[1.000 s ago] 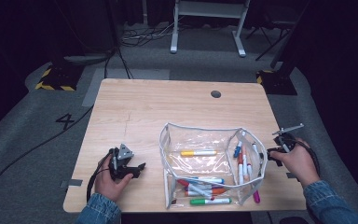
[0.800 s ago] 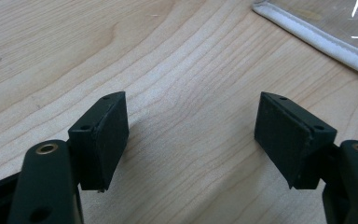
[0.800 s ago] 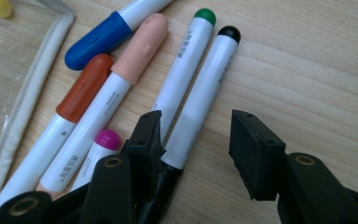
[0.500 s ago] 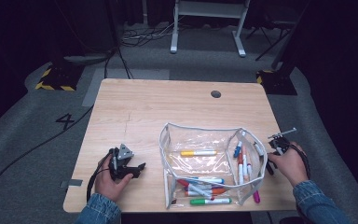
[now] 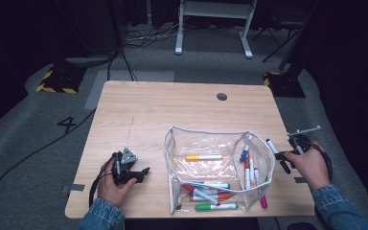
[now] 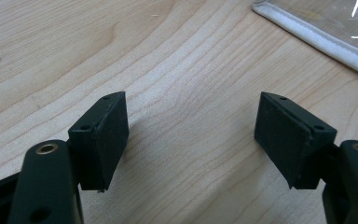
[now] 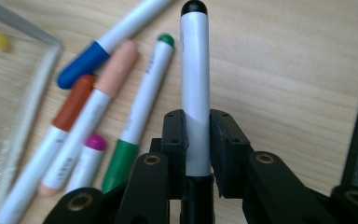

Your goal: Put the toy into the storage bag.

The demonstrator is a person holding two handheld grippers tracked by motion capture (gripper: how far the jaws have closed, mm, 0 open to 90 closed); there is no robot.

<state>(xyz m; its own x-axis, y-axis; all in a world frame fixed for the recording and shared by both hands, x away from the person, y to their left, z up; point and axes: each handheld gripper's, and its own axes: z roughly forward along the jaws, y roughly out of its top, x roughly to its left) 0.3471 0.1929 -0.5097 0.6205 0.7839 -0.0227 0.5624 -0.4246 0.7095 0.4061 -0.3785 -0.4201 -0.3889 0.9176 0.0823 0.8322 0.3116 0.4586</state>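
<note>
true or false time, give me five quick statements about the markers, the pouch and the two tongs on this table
1. The right tongs are shut on a black-capped marker. True.
2. The left tongs hold a green marker. False: they are open over bare table.
3. A yellow marker lies in the clear pouch. True.
4. The pouch stands at the table's far edge by the round hole. False: it is at the near edge.
5. A pink marker lies in the left hand. False: it lies by the pouch's right side.

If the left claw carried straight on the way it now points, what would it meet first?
Probably the clear pouch: the left claw, open, points across bare table toward its white-trimmed edge, though depth is hard to judge.
</note>
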